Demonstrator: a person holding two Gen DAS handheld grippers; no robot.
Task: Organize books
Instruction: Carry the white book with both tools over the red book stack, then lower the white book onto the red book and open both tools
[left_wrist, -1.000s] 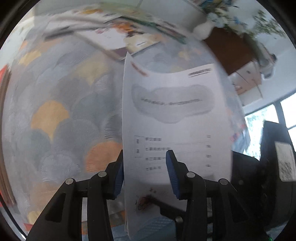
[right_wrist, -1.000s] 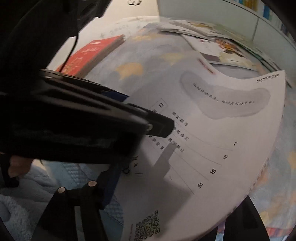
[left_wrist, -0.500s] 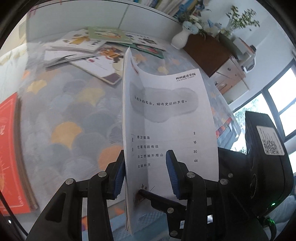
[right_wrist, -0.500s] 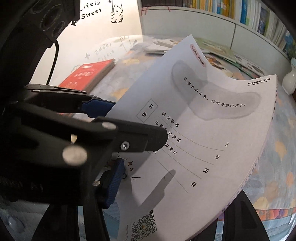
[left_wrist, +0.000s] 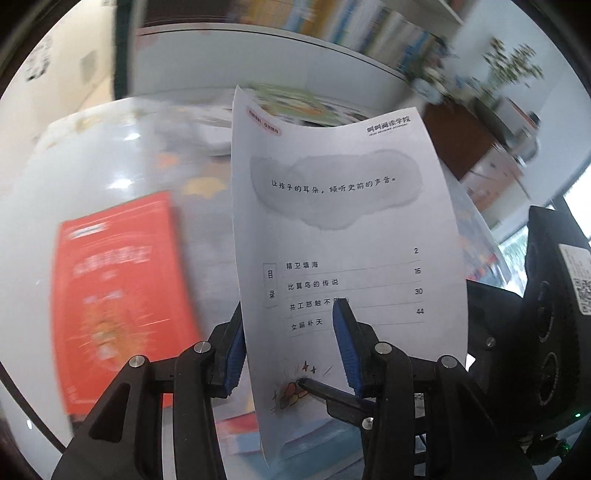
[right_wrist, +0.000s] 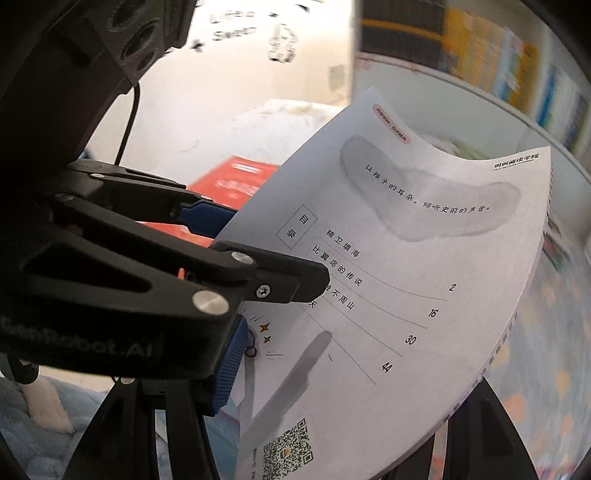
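Note:
A thin white booklet (left_wrist: 343, 236) with a contents page and a grey blotch stands upright, lifted off the table; it also fills the right wrist view (right_wrist: 406, 280). My left gripper (left_wrist: 291, 343) has its blue pads either side of the booklet's spine edge with a wide gap, so it is open around it. My right gripper (right_wrist: 332, 413) is shut on the booklet's lower edge, one finger (right_wrist: 225, 369) in front and the other hidden behind the pages. The left gripper's fingers (right_wrist: 207, 218) show at the left of the right wrist view. A red book (left_wrist: 122, 291) lies flat on the table to the left.
Several picture books (left_wrist: 295, 107) lie at the far side of the scale-patterned tablecloth (left_wrist: 192, 177). A bookshelf (left_wrist: 351, 26) runs behind. A brown cabinet (left_wrist: 465, 140) with a plant stands at the right. A blue fabric (right_wrist: 40, 417) lies below.
Both grippers and the booklet have tilted up and swung left. The red book has come into the middle left of the left view, and the bookshelf now shows.

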